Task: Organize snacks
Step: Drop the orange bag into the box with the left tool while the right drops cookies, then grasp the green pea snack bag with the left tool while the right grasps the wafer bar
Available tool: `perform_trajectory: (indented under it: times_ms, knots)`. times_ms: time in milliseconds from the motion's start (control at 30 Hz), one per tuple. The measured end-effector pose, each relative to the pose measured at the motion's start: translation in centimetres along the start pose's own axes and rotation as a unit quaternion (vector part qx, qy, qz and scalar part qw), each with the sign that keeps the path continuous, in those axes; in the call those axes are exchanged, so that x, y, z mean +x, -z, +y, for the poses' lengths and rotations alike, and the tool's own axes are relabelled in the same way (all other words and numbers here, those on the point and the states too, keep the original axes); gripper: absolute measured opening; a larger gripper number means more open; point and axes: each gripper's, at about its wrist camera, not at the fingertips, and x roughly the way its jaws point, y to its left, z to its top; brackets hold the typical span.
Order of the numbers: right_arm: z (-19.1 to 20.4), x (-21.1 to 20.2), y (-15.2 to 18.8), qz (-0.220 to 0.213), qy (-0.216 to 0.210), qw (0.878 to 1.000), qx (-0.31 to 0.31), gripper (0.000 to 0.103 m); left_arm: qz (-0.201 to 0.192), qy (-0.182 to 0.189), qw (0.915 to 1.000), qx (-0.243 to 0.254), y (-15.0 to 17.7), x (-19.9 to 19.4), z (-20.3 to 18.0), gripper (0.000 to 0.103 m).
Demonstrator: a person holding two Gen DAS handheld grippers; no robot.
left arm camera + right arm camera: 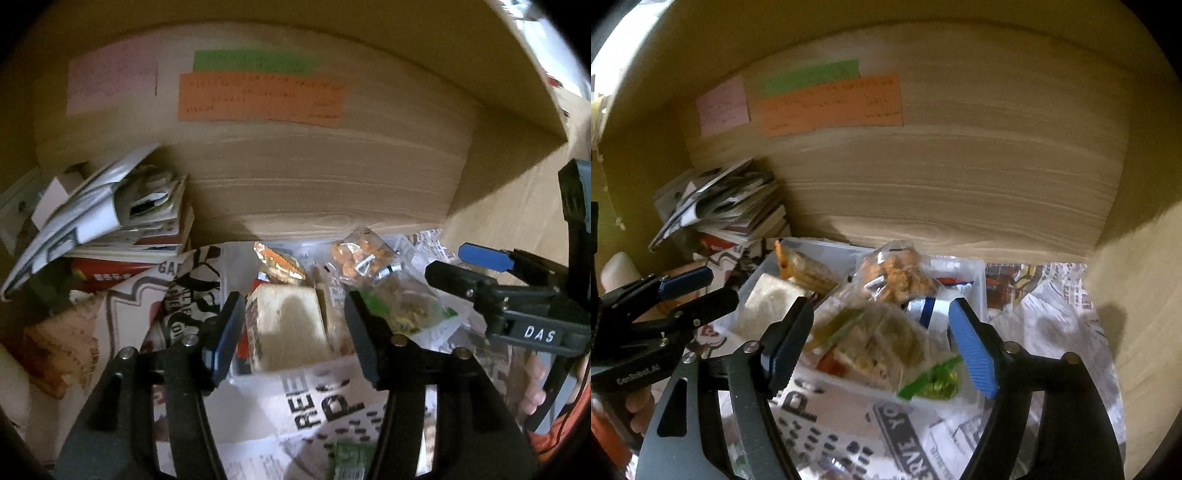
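The right gripper (480, 273) is labelled "DAS"; the left gripper (690, 291) reads "GenRobot.AI". Both jaws stand parted and empty above the clear snack bin (975, 273). The newsprint liner (317, 410) shows "REE".

Writing on orange note (260, 96) illegible, book stack (110, 218) blurred

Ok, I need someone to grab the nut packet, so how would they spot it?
Find the clear plastic bin below the wooden back panel. At its far end lies the clear packet of orange-brown nuts, the only orange one there.
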Motion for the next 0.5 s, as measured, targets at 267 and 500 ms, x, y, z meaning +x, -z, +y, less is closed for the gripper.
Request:
perform_trajectory:
  times_ms: [267, 500]
  knots:
    - [1.0, -2.0, 2.9, 0.000, 0.014, 1.000, -0.005, 0.073, 0.004, 0.002, 1.0000, 0.008, 2.9, -2.9, 0.4, 0.060]
    - [1.7, -2.4, 6.4, 0.034, -0.011, 0.999, 0.015, 0.073, 0.039, 0.004, 0.9992, -0.002, 6.5, -3.8, 1.5, 0.060]
